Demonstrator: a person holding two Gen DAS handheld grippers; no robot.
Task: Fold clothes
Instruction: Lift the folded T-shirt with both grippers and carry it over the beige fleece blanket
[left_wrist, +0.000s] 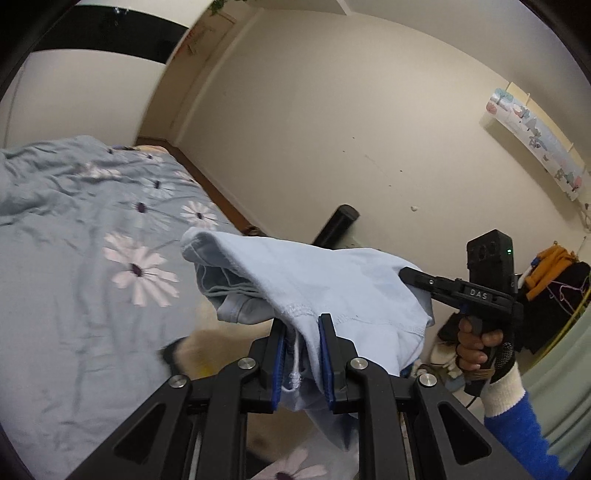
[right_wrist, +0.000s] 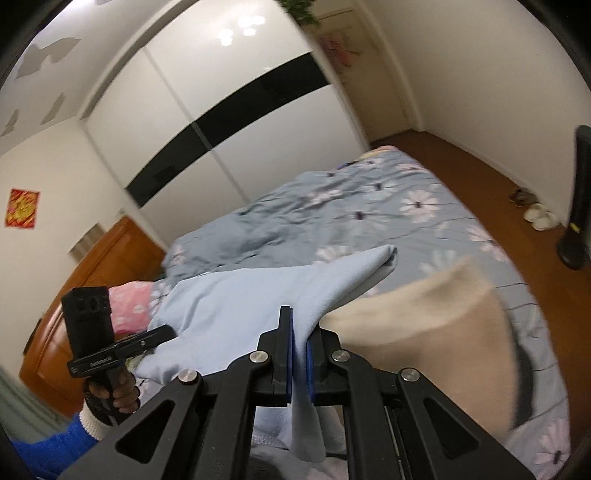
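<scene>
Nearest the left wrist camera, the left gripper (left_wrist: 302, 354) is clamping a bunched hem of one light blue garment (left_wrist: 332, 280), its blue pads (left_wrist: 327, 363) pressing folds of cloth between them. In the right wrist view the right gripper (right_wrist: 300, 354) is doing the same, its two fingers nearly together and pinching a thin edge of that garment (right_wrist: 236, 306), with a strip of cloth hanging down below the pads. The garment is hanging in the air between the two grippers, above the bed, and its long axis is running from one gripper across to the other; a folded point of it (right_wrist: 384, 256) is jutting away from the cameras toward the far end of the bed. Just beyond it, one beige garment (right_wrist: 436, 325) is lying blurred on the floral bedspread (right_wrist: 369, 206), touching it. Two hands are showing, each in a blue sleeve with a white cuff: the right hand (left_wrist: 476, 347) and the left hand (right_wrist: 116, 391). Farther off, one wardrobe (right_wrist: 221, 122) with a black band is standing against the wall, and two pale slippers (right_wrist: 540, 218) are lying on the wooden floor.
</scene>
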